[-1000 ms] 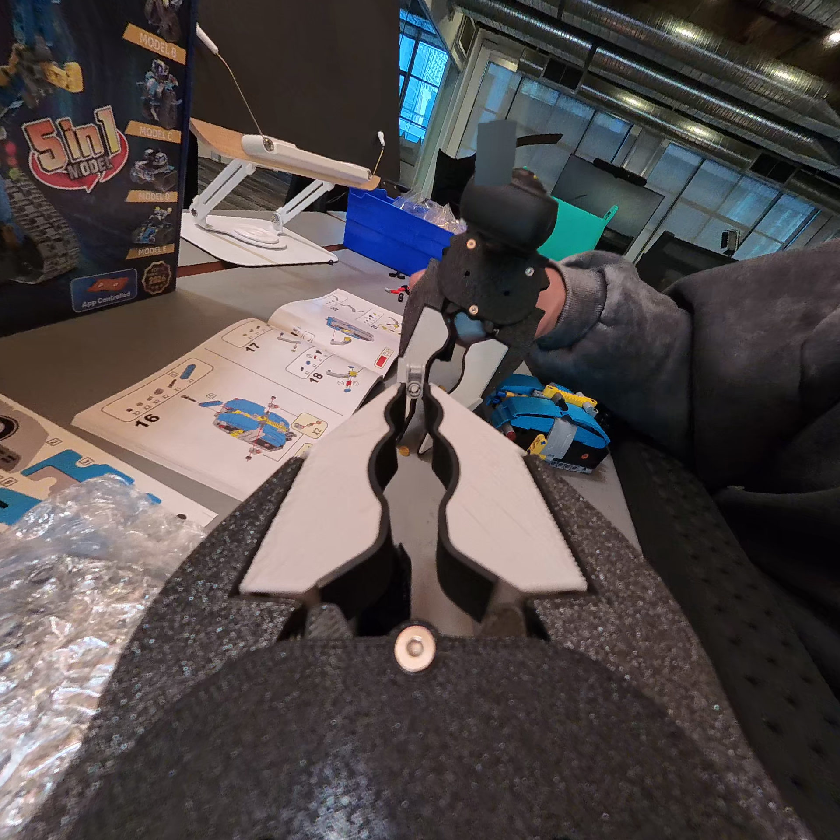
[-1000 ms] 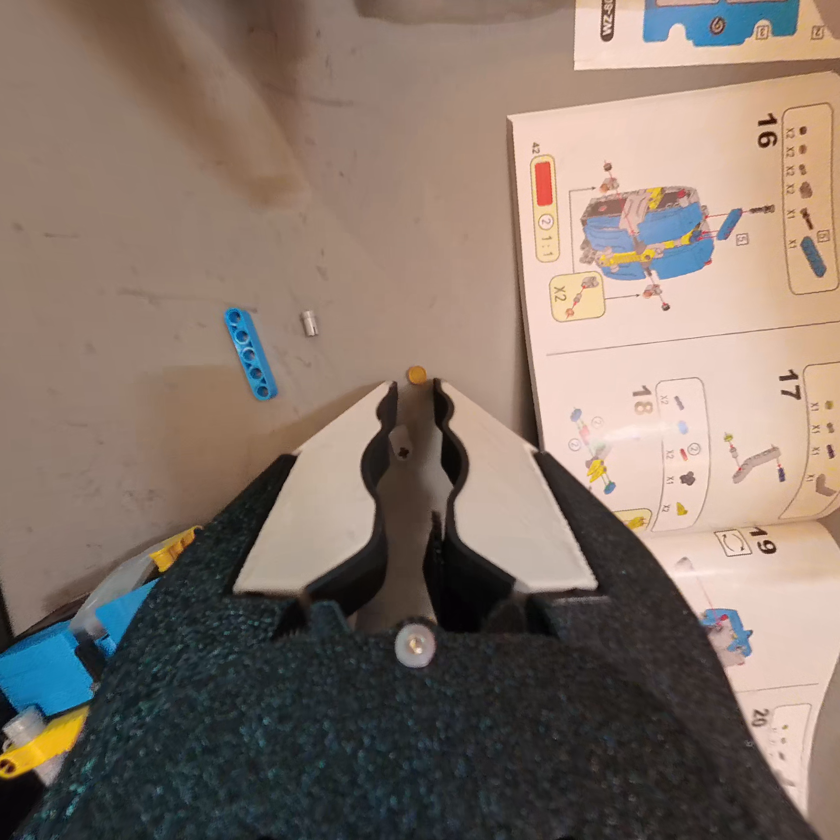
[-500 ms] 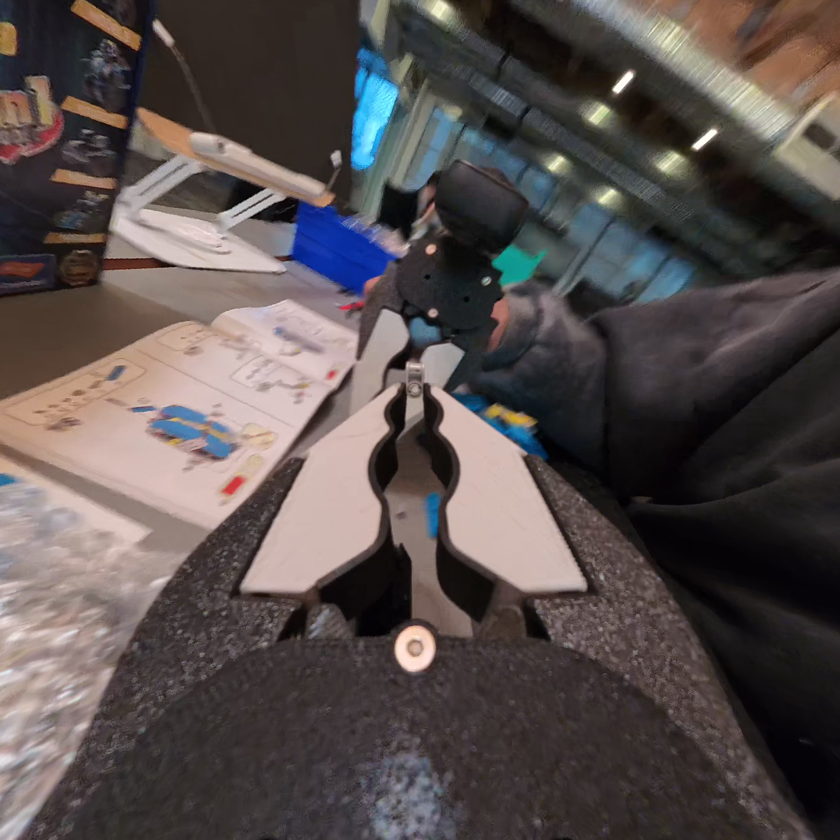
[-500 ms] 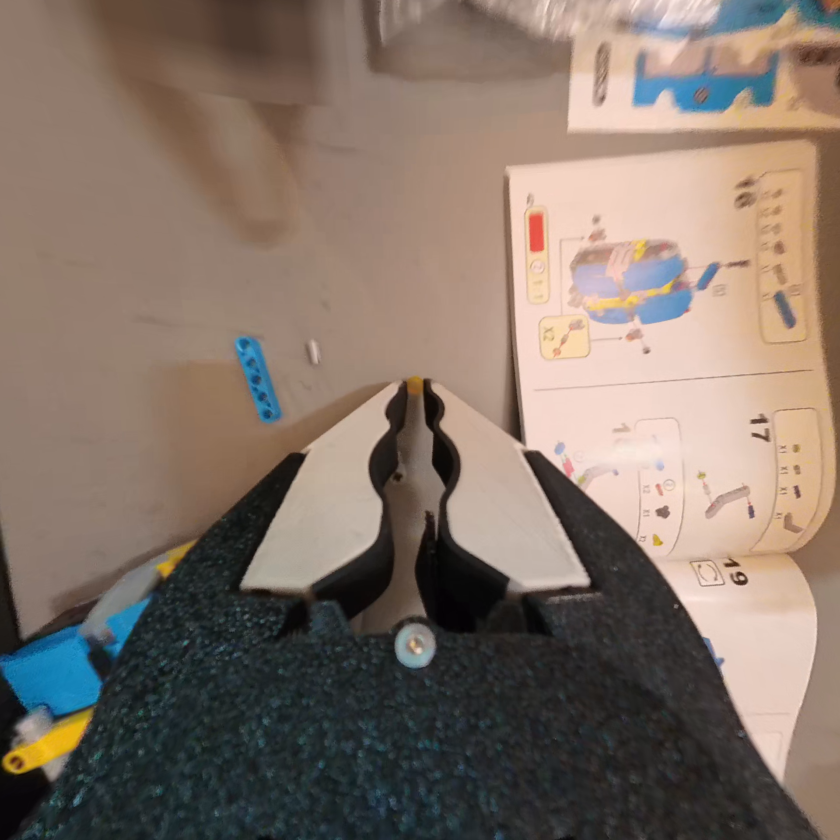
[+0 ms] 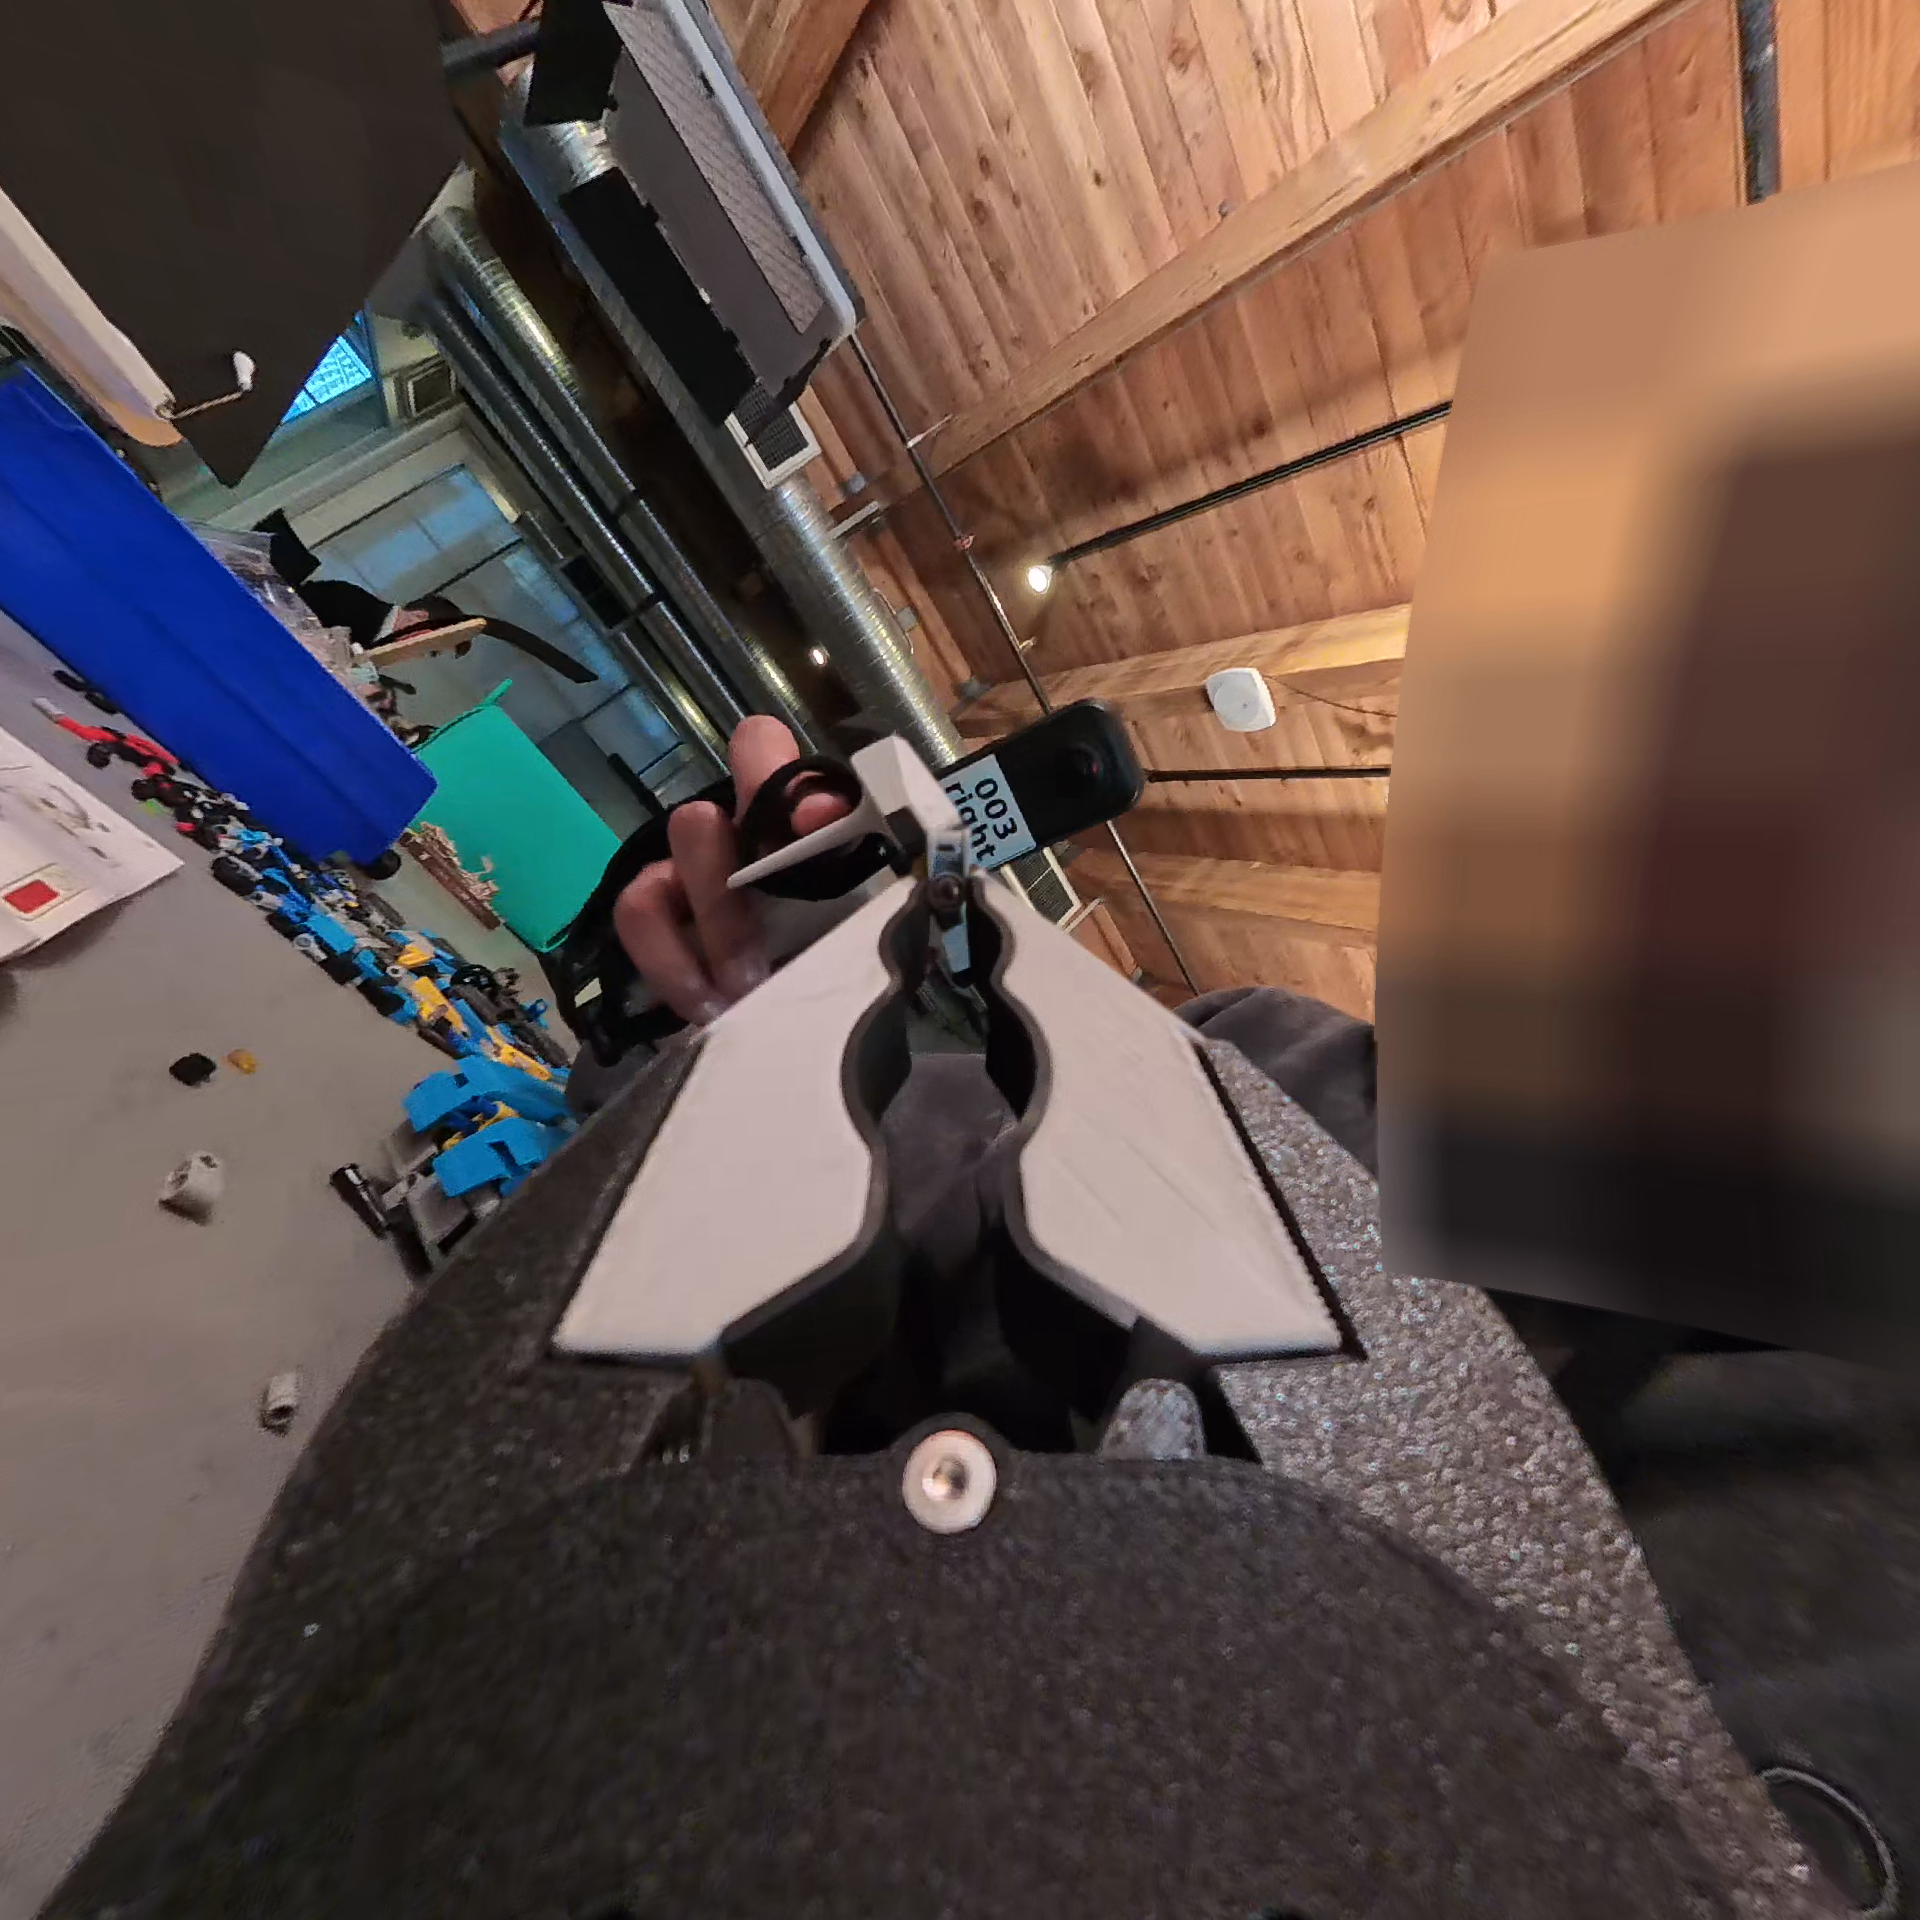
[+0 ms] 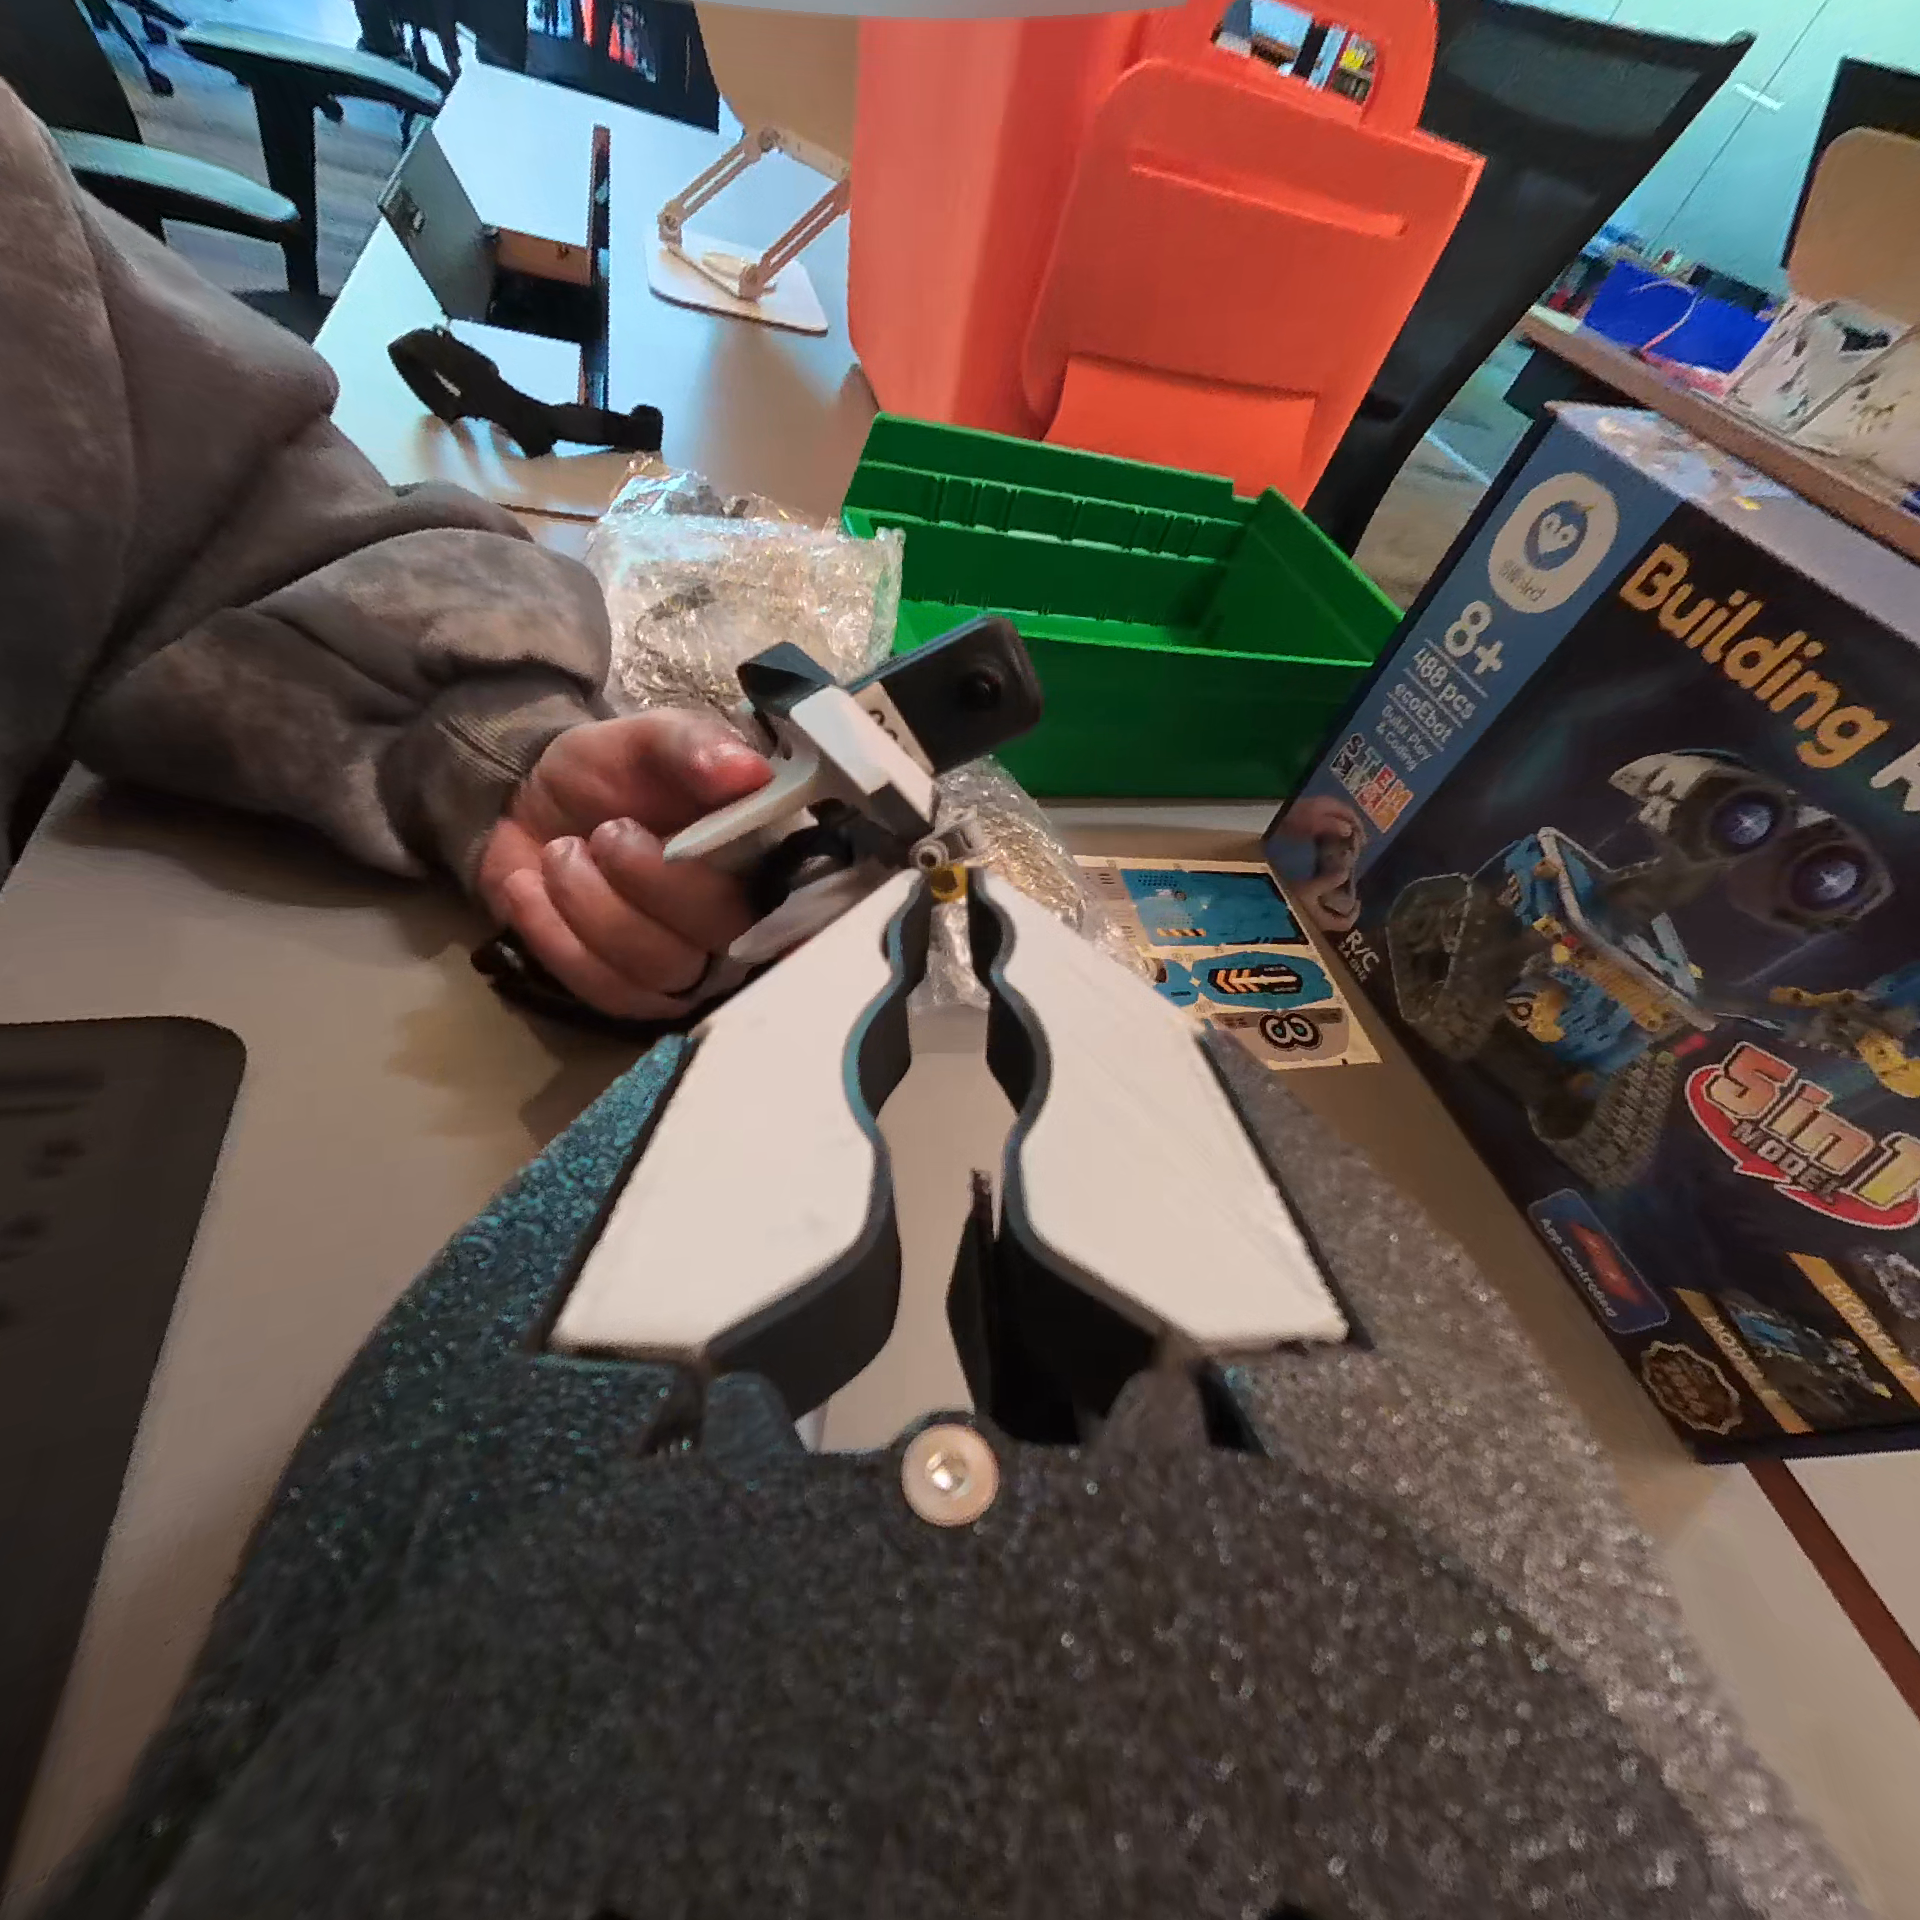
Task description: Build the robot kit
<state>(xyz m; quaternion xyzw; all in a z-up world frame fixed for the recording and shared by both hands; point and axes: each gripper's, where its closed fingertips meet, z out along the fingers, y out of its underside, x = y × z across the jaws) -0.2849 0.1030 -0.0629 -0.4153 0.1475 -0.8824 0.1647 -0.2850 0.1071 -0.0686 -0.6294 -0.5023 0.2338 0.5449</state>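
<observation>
My left gripper [image 5: 948, 896] is shut on a small grey connector piece [image 5: 950, 864] with a dark pin at its tip. My right gripper [image 6: 943, 906] is shut on a small yellow piece [image 6: 945, 883]. Both are held up above the table and face each other tip to tip. In the right wrist view the grey piece [image 6: 938, 847] sits just above the yellow one, close or touching; I cannot tell which. A hand [image 6: 613, 842] holds the left gripper. In the left wrist view a hand [image 5: 696, 883] holds the right gripper [image 5: 914, 821].
A pile of blue and yellow bricks [image 5: 468, 1101] and small loose pieces [image 5: 192, 1184] lie on the grey table [image 5: 156, 1351] by a blue bin [image 5: 156, 623]. A green bin [image 6: 1122, 603], a bubble-wrap bag [image 6: 727, 592], a sticker sheet [image 6: 1226, 977] and the kit box [image 6: 1662, 935] stand beyond the grippers. Left and right tips are no more than a few centimetres apart.
My right gripper shut on the yellow piece on the table, lifted it and swung up to face the left gripper. My left gripper tilted upward with the grey piece still in it.
</observation>
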